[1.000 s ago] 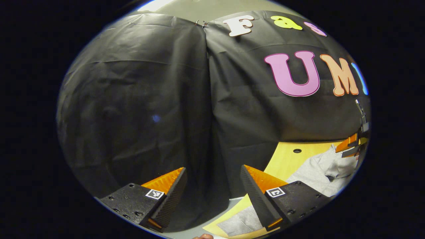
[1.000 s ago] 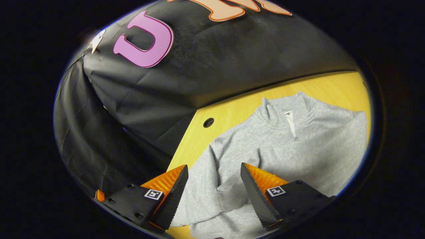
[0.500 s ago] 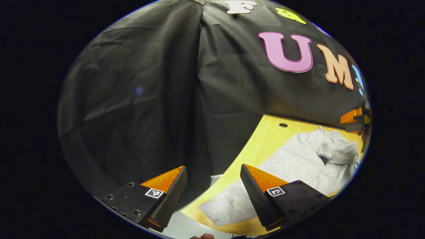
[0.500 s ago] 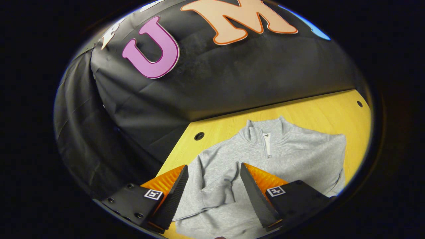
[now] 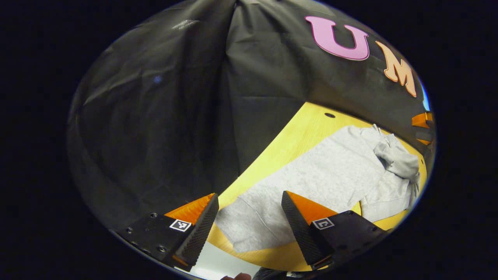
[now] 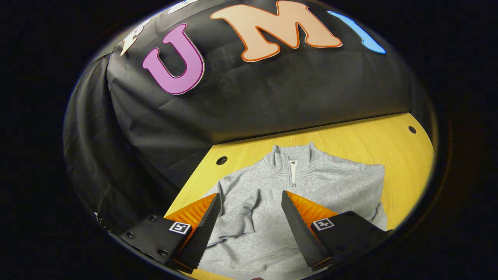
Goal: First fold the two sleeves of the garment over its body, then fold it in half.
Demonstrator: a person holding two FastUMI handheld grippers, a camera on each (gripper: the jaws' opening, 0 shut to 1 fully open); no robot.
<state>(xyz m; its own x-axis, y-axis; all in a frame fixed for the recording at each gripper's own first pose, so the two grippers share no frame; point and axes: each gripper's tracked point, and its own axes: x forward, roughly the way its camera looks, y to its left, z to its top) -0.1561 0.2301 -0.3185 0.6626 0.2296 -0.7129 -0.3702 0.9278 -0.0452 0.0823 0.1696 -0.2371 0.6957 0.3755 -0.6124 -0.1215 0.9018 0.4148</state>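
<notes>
Grey sweatshirt [image 6: 307, 186] lies flat on the yellow table [image 6: 404, 155], lower centre of the right gripper view, one sleeve [image 6: 239, 210] already over the body. Right gripper [image 6: 251, 216] jaws apart, empty, above it. Left gripper [image 5: 249, 217] jaws apart, empty, over the hem at lower centre. Risk: pinching one layer only would drag the folded sleeve loose during the half-fold.
</notes>
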